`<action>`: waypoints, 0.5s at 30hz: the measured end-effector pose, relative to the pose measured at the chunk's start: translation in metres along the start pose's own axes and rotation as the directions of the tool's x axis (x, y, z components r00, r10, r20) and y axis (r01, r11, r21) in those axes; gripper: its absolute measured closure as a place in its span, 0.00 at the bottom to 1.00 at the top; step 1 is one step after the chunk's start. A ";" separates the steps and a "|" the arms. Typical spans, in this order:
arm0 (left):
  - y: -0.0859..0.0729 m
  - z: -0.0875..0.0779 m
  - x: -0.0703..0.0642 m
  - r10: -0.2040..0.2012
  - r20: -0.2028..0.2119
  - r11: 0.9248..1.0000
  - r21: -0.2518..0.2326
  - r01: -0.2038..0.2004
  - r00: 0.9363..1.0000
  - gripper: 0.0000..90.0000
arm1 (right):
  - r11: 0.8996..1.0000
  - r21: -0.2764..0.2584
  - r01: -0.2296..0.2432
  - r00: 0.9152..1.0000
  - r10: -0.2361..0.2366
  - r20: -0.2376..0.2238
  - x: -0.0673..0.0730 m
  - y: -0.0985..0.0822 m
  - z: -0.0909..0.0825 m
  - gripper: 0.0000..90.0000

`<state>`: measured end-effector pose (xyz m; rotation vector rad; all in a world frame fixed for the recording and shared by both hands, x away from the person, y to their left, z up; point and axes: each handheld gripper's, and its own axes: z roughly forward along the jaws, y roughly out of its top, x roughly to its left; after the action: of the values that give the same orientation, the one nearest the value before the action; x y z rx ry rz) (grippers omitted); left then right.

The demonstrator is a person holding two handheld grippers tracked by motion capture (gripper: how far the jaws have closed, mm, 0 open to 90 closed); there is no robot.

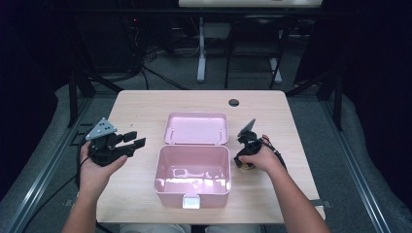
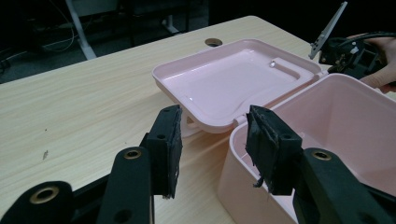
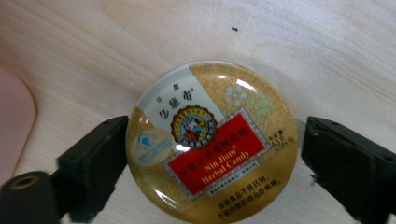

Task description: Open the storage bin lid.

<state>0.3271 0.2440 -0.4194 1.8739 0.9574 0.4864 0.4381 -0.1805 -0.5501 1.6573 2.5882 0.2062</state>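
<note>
Box (image 1: 193, 170) is already open and empty. Right hand-held gripper (image 3: 212, 154) straddles the candy tin (image 3: 212, 142) on the tabletop (image 1: 141, 109), jaws wide, not gripping yet. Left hand-held gripper (image 2: 212, 149) hangs open, empty.

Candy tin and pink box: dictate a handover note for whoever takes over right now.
Left hand-held gripper: open, empty, beside the pink box.
Right hand-held gripper: jaws straddle the round candy tin on the table, right of the box; grip not confirmed.
Done: box lid open, box looks empty.
Left: probably grasp the tin, place it inside.
</note>
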 end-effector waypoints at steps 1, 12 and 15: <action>0.000 0.000 0.000 0.000 0.001 1.000 0.000 0.000 1.000 0.61 | 1.000 -0.005 0.005 1.000 -0.005 -0.001 0.000 0.001 0.000 0.16; -0.001 -0.006 0.002 -0.006 -0.011 1.000 -0.013 0.006 1.000 0.61 | 0.999 0.031 -0.005 1.000 0.004 0.009 0.000 0.006 0.005 0.20; -0.001 -0.004 0.002 -0.006 -0.013 1.000 -0.009 0.006 1.000 0.61 | 0.999 0.041 0.016 1.000 -0.017 0.025 0.002 0.007 0.005 0.22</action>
<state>0.3248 0.2487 -0.4186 1.8616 0.9678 0.4991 0.4445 -0.1757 -0.5536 1.6404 2.6037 0.1317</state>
